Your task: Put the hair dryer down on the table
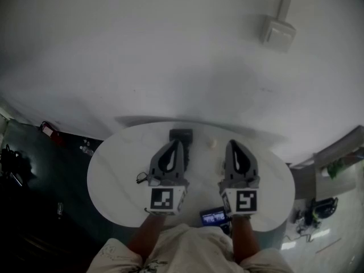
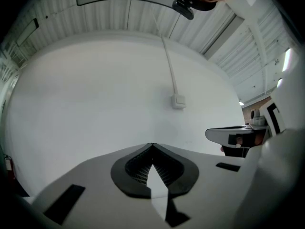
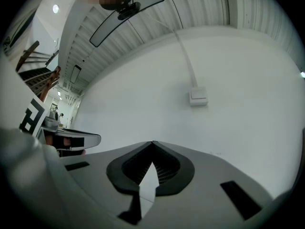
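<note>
What looks like the hair dryer (image 1: 181, 134), a dark blocky shape too small to read surely, lies on the far part of the round white desk (image 1: 114, 175), in neither claw and just beyond the tips of the left claw (image 1: 178, 143). A small pale object (image 1: 212, 143) sits near it to the right, between the two claws' tips. The left claw (image 2: 152, 144) is clenched, its tips meeting in a point with nothing between them. The right claw (image 3: 152, 142) is likewise clenched and empty, held beside the left one over the desk (image 1: 232, 144). Each gripper view looks past its own closed tips at a plain white wall with a small white wall box (image 2: 178, 101) (image 3: 198, 96) hung on a thin conduit, and each catches the other claw at its edge. On the desk, a pair of glasses (image 1: 142, 178) lies just left of the left claw's marker cube, and a phone (image 1: 213, 216) with a lit screen rests at the near edge between the person's forearms. Left of the desk the floor is dark.
</note>
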The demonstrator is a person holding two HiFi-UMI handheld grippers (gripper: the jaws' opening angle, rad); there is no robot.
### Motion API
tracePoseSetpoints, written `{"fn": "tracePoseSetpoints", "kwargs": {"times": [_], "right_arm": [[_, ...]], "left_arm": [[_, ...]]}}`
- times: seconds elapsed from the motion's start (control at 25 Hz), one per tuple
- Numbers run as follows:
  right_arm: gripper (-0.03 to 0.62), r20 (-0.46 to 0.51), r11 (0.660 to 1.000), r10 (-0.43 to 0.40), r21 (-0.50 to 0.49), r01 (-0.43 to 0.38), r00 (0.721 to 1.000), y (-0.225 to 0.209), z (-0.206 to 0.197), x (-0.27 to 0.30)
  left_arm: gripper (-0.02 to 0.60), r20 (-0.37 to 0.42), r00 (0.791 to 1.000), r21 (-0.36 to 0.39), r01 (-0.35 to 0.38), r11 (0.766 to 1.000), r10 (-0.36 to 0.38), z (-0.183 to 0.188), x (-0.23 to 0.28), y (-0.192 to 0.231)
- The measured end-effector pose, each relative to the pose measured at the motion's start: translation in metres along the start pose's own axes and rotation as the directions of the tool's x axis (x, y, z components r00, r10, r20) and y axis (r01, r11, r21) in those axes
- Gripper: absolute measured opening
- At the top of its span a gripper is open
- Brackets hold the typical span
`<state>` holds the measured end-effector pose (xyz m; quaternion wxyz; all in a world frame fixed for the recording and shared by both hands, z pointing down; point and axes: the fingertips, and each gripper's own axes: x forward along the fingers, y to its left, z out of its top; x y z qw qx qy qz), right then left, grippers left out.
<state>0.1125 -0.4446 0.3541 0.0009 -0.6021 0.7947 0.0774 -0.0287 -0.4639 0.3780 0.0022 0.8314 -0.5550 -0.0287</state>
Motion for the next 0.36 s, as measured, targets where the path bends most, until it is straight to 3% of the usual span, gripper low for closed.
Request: {"fn": "tracePoseSetpoints", "kwargs": {"times": [0.36], "right_arm": [[0.002,-0.007,1.000,0.002,-0.008,-0.002,1.000,-0.0012,-0.0022,0.0002]], "left_arm": [[-0.002,0.002,1.000,0.012,-0.022,1.000,0.021,-0.0024,0.0002,0.0037]]}}
